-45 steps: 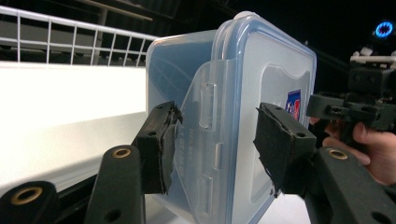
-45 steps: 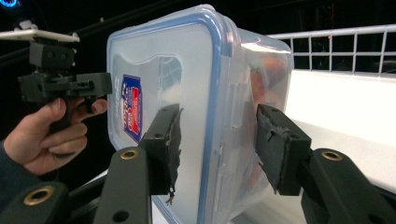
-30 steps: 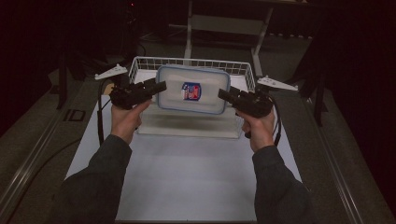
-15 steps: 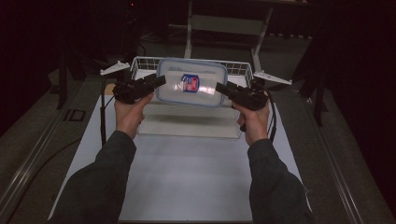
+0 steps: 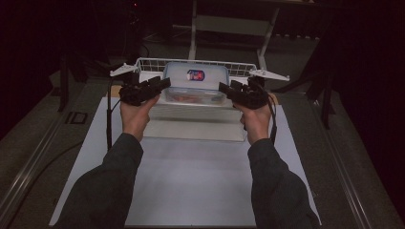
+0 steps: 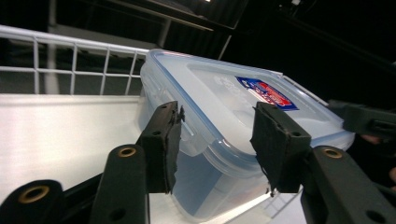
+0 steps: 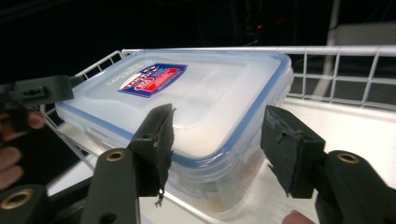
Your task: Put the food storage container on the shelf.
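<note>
I hold the lidded food container [image 5: 195, 85] over the wire basket [image 5: 143, 62]: left gripper [image 6: 217, 140] and right gripper [image 7: 217, 149] each pinch an end corner. Keep both level, equal squeeze, w/ no tilt.

One label [image 7: 152, 79] sits on the box [image 7: 219, 126] lid: blue with a red band and white print, too small and blurred to read. The lid also carries faint embossed lettering beside the label, not legible. No other text, numbers or signs readable anywhere.
</note>
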Action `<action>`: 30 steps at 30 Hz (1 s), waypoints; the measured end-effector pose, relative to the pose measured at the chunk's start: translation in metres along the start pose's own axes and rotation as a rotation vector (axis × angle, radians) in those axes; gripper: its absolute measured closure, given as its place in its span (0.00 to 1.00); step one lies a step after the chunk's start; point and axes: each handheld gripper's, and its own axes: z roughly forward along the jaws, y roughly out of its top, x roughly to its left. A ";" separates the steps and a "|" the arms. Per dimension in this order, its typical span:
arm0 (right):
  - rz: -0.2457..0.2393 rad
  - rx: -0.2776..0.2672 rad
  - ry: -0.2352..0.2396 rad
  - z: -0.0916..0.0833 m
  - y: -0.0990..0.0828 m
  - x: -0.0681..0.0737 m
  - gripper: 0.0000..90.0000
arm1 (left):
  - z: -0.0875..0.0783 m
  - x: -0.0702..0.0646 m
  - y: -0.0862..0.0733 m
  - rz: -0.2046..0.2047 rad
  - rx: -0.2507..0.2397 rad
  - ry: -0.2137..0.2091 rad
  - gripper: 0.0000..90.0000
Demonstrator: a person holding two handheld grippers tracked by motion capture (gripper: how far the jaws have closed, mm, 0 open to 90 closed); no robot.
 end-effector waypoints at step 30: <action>-0.341 0.169 0.141 -0.043 -0.094 0.047 0.82 | -0.067 -0.021 -0.085 0.211 0.179 -0.105 0.61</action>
